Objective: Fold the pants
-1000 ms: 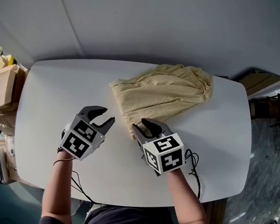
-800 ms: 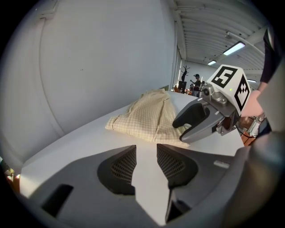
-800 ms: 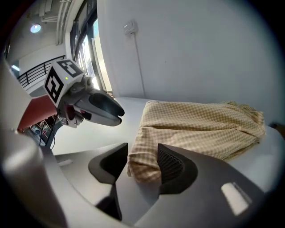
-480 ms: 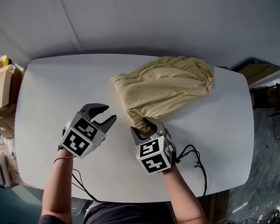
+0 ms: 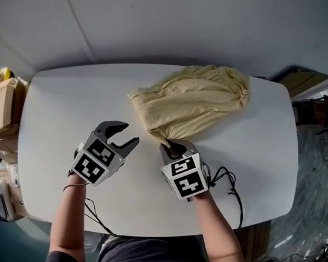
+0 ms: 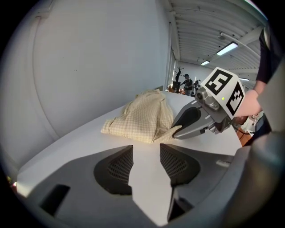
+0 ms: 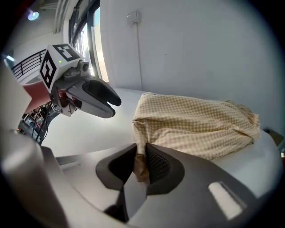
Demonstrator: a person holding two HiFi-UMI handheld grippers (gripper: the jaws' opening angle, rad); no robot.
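Right gripper (image 5: 173, 148), dark grey with ribbed pads, has just been closing and now pinches the near corner of the pants (image 5: 193, 101). They are a soft, pale-yellow, fine-checked cloth lying rumpled across the smooth white, round-cornered table (image 5: 59, 99). Left gripper (image 5: 121, 134) has just been opening, its jaws apart over the bare table with nothing between them. Each carries black-and-white square markers (image 5: 188, 183).

Pale yellow checked pants (image 5: 192, 104) — white table (image 5: 57, 111).
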